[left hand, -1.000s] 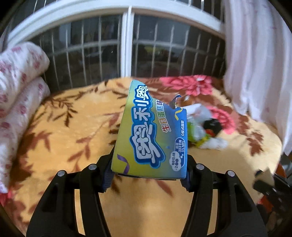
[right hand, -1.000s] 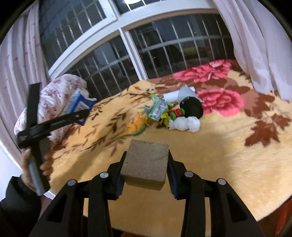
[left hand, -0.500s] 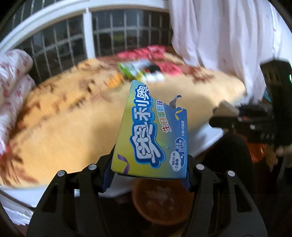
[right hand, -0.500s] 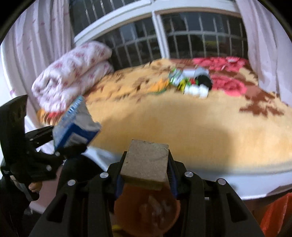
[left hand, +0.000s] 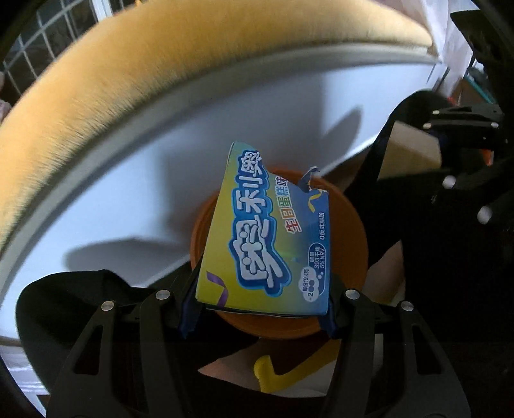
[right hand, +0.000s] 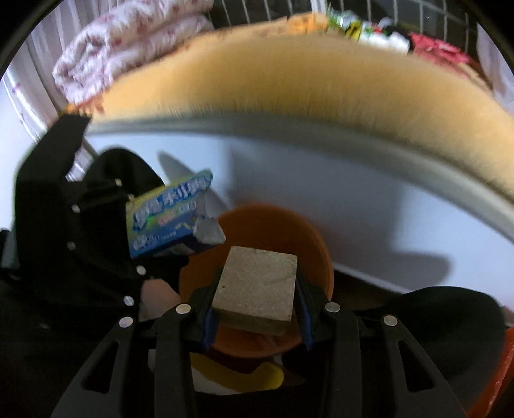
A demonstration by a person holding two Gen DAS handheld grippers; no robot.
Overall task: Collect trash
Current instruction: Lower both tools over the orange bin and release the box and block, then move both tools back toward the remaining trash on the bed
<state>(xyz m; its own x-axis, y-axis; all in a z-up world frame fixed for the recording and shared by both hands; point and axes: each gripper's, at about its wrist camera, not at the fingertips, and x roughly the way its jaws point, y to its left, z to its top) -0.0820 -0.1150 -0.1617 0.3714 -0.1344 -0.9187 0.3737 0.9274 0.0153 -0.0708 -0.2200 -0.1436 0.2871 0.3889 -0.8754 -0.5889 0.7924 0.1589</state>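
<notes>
Both tongs now hang over an orange bin [right hand: 282, 225] on the floor beside the bed, where a second ago they were raised over the bedspread. The left tongs [left hand: 261, 302] are clenched on a blue and yellow snack box [left hand: 273, 238], torn at its top, and the bin's rim [left hand: 356, 238] shows behind and below the box. The right tongs [right hand: 255, 308] grip a brown cardboard block [right hand: 257, 286] directly above the bin's opening. From the right wrist view the snack box [right hand: 167, 215] sits at the bin's left edge, held in the other tool. The yellow bedspread [right hand: 289, 67], which filled the view earlier, has slid to the top of both pictures, with the bed's white side panel [left hand: 135, 180] below it. Remaining trash [right hand: 363, 25] lies far back on the bed. A yellow object [left hand: 289, 366] lies on the floor near the bin.
</notes>
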